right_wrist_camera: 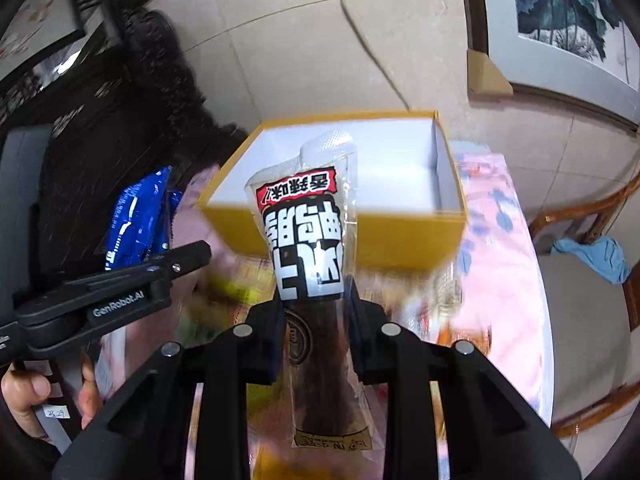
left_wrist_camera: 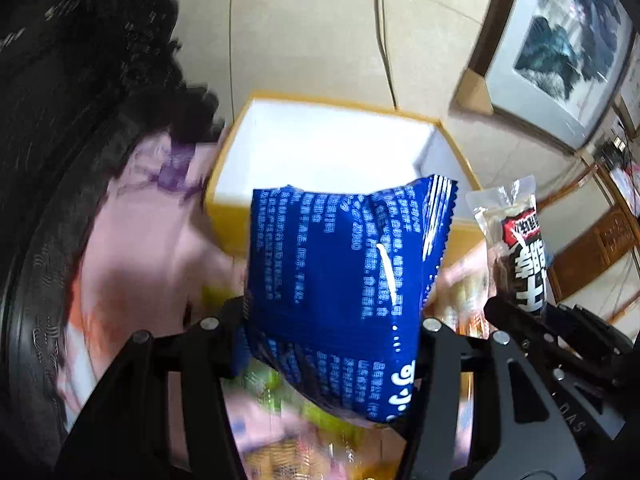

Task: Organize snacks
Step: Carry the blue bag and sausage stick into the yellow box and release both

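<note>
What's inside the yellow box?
The box shows only bare white walls and floor. The clear snack pack in the right gripper covers its near middle; the front wall hides the near floor.

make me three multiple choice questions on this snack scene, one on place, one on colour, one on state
1. Where is the yellow box relative to the two held snacks?
A. ahead of both grippers
B. on the chair
C. under the framed picture on the floor

2. What colour is the packet in the left gripper?
A. green
B. blue with white print
C. red

3. What is the state of the box interior?
A. full of snacks
B. lidded shut
C. open, and the white inside that shows is bare

Answers:
1 A, both wrist views show the box beyond the fingers.
2 B, the packet is blue.
3 C, no lid and only white walls show.

The right gripper holds the clear snack stick packet.
</note>
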`<state>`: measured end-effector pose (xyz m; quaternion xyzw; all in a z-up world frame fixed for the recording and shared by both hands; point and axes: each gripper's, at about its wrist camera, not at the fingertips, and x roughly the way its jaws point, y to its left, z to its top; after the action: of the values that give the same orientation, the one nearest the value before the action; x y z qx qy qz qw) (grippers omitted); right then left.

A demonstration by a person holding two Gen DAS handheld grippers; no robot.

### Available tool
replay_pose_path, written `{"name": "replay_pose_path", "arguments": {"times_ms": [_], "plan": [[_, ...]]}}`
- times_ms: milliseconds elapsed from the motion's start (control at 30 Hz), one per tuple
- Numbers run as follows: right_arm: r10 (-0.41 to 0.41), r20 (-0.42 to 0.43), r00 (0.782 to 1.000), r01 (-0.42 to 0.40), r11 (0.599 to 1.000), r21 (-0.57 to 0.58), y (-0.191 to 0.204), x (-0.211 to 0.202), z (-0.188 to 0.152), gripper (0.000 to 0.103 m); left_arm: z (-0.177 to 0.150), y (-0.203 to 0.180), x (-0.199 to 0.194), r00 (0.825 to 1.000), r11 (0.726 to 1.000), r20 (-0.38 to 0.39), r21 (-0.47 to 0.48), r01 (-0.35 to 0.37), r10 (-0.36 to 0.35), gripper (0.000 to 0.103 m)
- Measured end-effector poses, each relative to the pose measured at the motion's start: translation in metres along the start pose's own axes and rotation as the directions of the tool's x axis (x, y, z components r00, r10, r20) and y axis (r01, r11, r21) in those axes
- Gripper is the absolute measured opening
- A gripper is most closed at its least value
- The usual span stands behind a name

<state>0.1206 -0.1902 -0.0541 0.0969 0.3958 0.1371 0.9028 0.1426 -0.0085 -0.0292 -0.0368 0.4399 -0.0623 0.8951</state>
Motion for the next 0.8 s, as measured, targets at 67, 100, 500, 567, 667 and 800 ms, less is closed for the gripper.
{"name": "replay_pose_path", "arguments": {"times_ms": [67, 100, 500, 567, 667, 800], "plan": [[0.001, 0.010, 1.000, -0.001, 1.000, 0.012, -0.004, 0.014, 0.028, 0.027, 0.035, 0.001, 0.018, 1.000, 1.000, 0.000, -0.014, 0.001, -0.001, 0.055], [-0.003, 0.018, 1.000, 0.003, 1.000, 0.012, -0.005, 0.021, 0.044, 0.027, 0.055, 0.001, 0.029, 1.000, 1.000, -0.001, -0.013, -0.003, 0.003, 0.055], [-0.105, 0.068, 0.992, 0.105, 0.994, -0.003, -0.027, 0.054, 0.130, 0.071, 0.147, 0.009, 0.062, 0.997, 0.998, 0.054, -0.005, -0.062, 0.062, 0.099], [-0.103, 0.051, 0.993, 0.104, 0.994, -0.025, -0.030, 0.049, 0.118, 0.071, 0.139, 0.010, 0.061, 0.996, 0.997, 0.043, 0.011, -0.074, 0.073, 0.099], [-0.090, 0.008, 0.996, 0.090, 0.995, -0.031, -0.043, 0.042, 0.086, 0.071, 0.109, 0.016, 0.054, 0.994, 0.994, 0.041, 0.018, -0.105, 0.104, 0.099], [-0.108, -0.102, 0.989, 0.113, 0.993, 0.040, -0.069, 0.033, 0.021, 0.071, 0.047, 0.026, 0.046, 0.991, 0.991, -0.013, -0.021, -0.131, 0.130, 0.099]]}}
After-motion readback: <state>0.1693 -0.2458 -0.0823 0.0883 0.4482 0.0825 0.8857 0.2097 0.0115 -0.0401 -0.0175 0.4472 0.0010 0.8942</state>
